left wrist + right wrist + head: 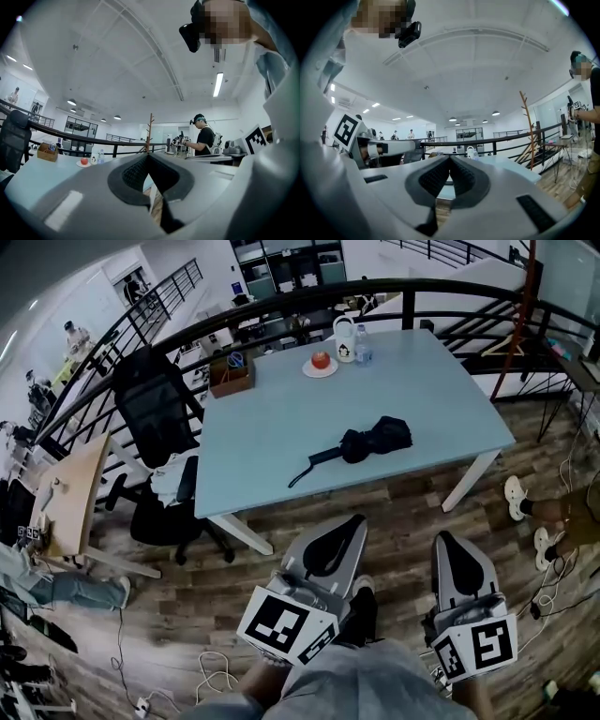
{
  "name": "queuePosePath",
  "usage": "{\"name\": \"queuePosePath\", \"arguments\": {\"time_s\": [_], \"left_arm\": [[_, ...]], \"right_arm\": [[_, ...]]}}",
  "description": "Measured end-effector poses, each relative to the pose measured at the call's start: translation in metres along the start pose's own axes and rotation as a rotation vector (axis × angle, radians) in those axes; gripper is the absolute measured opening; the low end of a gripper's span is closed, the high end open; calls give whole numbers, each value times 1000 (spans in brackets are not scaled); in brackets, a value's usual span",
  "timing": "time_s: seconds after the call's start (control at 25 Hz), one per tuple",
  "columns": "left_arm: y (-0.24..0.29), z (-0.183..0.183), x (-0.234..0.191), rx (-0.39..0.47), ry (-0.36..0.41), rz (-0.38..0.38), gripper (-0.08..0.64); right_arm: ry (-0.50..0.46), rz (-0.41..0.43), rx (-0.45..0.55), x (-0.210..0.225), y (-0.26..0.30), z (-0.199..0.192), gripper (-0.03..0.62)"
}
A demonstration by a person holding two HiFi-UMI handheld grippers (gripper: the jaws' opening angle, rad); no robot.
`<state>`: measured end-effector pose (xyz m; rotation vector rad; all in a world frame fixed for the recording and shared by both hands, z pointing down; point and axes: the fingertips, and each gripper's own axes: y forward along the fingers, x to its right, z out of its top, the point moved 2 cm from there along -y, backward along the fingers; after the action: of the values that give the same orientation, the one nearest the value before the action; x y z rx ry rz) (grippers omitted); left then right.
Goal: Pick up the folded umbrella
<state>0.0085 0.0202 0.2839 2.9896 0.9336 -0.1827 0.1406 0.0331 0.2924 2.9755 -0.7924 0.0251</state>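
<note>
Two square-marker cubes (284, 624) (478, 646), folded umbrella (375, 440) beyond

no legible text, no readable signs

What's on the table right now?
The folded umbrella lies near the front edge of the table. At the far end: a plate with a red fruit, a white mug, a small bottle, a wooden box. Box contents can't be made out.

We see a light blue table (272, 437). Near its far edge stand a wooden box (231, 377), a plate (308, 370) with a red fruit (321, 359), and a white mug (345, 338). A black chair (150, 409) stands at its left side.
</note>
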Motion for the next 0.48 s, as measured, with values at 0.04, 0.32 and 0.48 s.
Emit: {"name": "queuePosePath", "arguments": {"time_s": [0.04,0.32,0.48], "left_arm": [[7,-1,-2,-3,-3,-5,5],[60,0,-18,-8,-23,-42,5],[90,3,-32,-11,-32,-52,5]], "right_arm": [[-3,-4,-4,5,5,0,-2],[-5,-29,-13,38,40,8,-2],[-7,-36,-25,56,63,11,-2]]}}
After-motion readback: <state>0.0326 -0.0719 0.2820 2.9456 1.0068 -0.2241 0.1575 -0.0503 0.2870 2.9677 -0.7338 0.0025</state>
